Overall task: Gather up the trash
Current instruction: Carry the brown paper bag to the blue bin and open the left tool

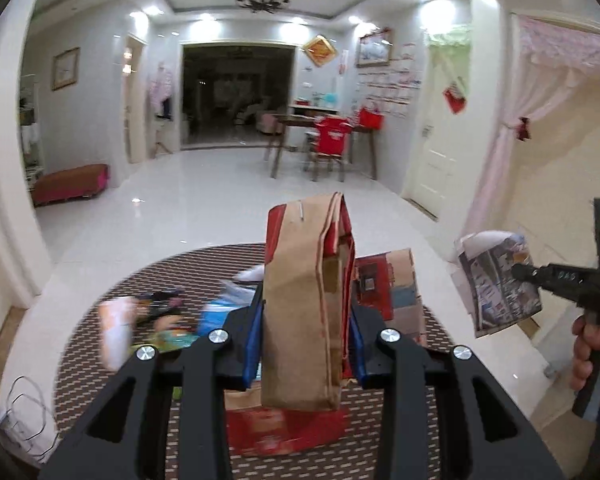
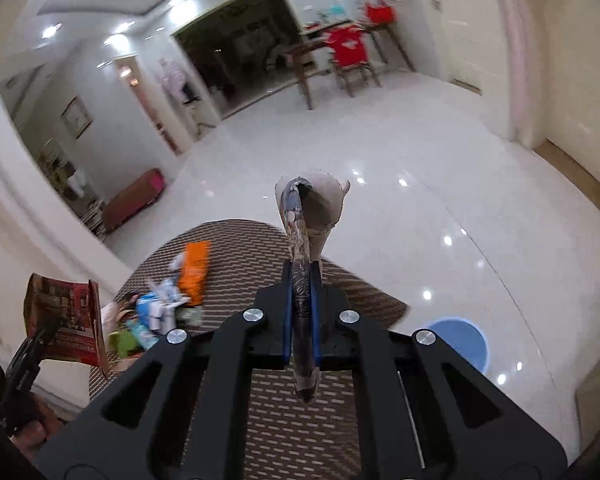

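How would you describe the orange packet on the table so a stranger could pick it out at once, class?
Start at the round table with the brown woven-pattern cloth. On its left side lies a heap of litter in blue, white and green. The orange packet lies flat at the heap's far edge, and it is the only bright orange, long rectangular piece there.

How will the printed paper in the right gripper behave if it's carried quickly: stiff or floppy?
Likely floppy: the printed paper curls over above the right gripper, and its free end flares open. Probably light, since a thin pinch between the jaws holds it up. It may flap or slide out, as only a narrow strip is clamped.
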`<state>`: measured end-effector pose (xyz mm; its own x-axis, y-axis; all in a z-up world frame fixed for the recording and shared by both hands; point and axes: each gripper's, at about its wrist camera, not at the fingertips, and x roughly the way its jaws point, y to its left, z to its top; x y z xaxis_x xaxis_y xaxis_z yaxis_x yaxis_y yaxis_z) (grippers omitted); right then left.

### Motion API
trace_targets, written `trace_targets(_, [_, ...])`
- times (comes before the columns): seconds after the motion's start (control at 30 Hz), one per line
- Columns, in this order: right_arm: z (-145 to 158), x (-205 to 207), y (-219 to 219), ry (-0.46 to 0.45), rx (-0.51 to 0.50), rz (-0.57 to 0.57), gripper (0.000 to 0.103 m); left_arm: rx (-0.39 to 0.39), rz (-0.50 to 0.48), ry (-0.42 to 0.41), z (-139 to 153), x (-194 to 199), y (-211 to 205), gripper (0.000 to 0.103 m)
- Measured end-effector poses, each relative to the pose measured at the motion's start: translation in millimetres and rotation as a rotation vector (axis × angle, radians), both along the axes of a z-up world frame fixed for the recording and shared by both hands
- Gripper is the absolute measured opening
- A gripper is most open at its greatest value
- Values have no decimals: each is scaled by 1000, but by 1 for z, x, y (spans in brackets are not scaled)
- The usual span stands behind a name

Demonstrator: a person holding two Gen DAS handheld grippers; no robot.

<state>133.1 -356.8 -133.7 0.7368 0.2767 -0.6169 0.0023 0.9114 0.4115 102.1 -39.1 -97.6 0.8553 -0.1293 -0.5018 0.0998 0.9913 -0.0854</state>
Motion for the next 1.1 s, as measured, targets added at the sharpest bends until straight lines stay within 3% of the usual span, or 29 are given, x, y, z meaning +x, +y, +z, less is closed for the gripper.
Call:
trace_targets(0.17, [-45,3,-56,115,0,-114,7,-2,-91,42,-14,19,-42,34])
trace_targets(0.47, [-165,36,-108,363,6,-192,12,20,-210,120,-51,43,-106,34])
trace_targets(0.53, [-189,44,-118,396,40,-196,20,26,-232,133,-58,46,-118,34])
trace_targets(0.6, [-207,46,-129,424,55,-225,58,37,-256,143,-62,51,-133,34])
trace_targets(0.73, [-208,32,-153,392,94,-276,65,53,-325,178,-74,63,-167,34])
trace_targets(0.87, [-187,10,-182,312,120,-341,83,59,-418,220,-90,75,-208,34])
trace_targets(1.1, [-137,-27,-217,169,152,-427,87,116,-564,336,-132,101,-285,34])
